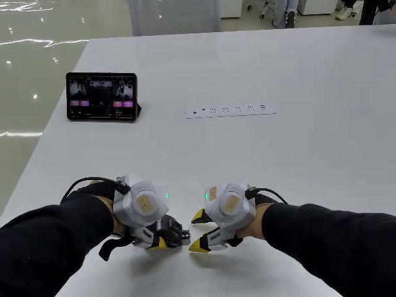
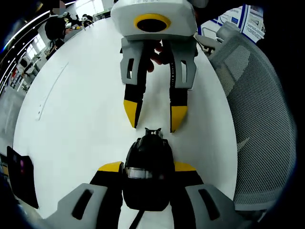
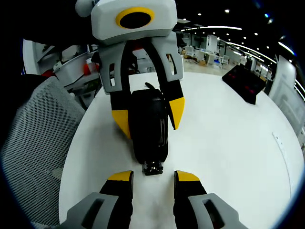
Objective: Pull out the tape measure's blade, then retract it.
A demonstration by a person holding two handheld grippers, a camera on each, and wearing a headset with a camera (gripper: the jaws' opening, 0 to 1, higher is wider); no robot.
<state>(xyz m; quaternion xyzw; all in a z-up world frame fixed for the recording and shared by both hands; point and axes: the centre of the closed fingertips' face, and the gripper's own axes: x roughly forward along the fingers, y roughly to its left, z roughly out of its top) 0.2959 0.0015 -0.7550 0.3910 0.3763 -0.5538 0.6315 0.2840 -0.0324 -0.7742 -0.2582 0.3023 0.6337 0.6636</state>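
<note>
Black and hard-cased, the tape measure is held close to the near edge of the white surface. I cannot tell whether it rests on the surface or hangs just above it. The left gripper pinches it across its flat sides, with its mouth pointing at the right gripper. That gripper is spread, its yellow tips on either side of the small metal hook at the blade's end, near it but not touching.

The case looks compact, fairly dense and stiff enough to take a firm squeeze. Its smooth sides could twist in the grip once the spring pulls. The blade is likely thin, springy steel. It is best taken at the hook or just behind it, flat between the tips, and fed back slowly so it does not whip.

Room looks ample, with bare surface running toward the right edge for a straight pull. A mesh chair stands beyond the near edge. Farther off, a power strip lies about mid-surface and a tablet stands by the left edge, both well apart from the work.
</note>
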